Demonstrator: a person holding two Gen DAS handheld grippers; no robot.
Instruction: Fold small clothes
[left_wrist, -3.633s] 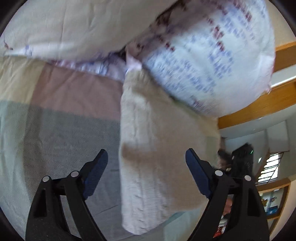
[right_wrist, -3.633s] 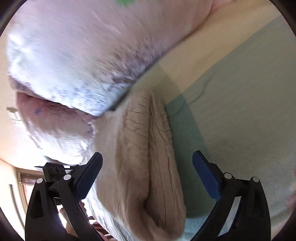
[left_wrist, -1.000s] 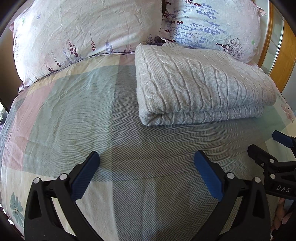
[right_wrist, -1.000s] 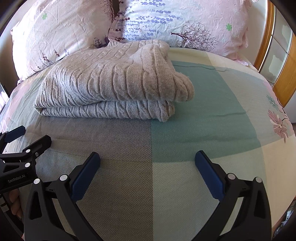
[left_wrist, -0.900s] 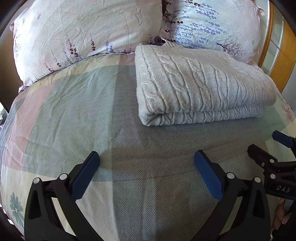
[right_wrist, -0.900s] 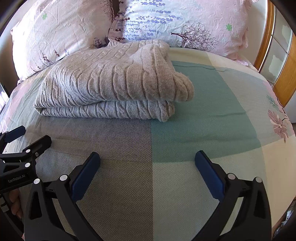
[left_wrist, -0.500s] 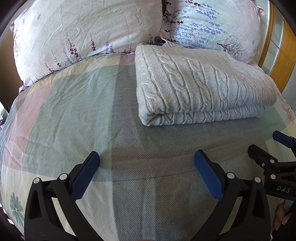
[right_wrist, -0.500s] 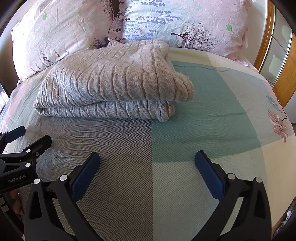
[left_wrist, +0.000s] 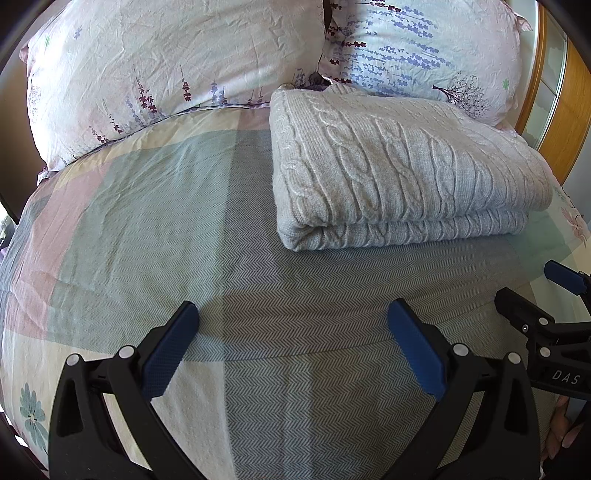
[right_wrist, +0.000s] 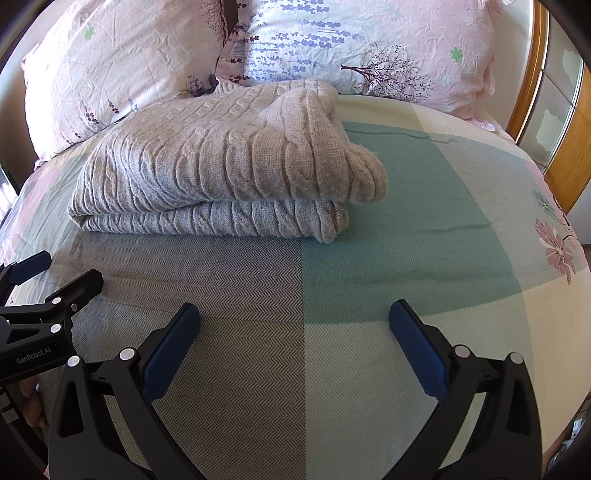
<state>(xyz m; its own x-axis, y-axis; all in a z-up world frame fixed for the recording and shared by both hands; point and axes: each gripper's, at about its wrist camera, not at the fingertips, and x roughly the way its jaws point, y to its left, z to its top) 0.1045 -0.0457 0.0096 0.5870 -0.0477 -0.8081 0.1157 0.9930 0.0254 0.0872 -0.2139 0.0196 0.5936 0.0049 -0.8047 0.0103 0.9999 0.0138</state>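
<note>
A grey cable-knit sweater lies folded in a thick rectangle on the bed, its far edge against the pillows; it also shows in the right wrist view. My left gripper is open and empty, held over the bedspread well short of the sweater's near fold. My right gripper is open and empty too, held back from the sweater's right end. Each gripper shows at the edge of the other's view: the right one and the left one.
The patchwork bedspread of green, grey, pink and cream covers the bed. Two floral pillows stand behind the sweater. A wooden frame with glass panes rises on the right.
Since 3.6 s ago both grippers have drawn back from close against the sweater and pillows to the near bedspread. Over the last second nothing has moved.
</note>
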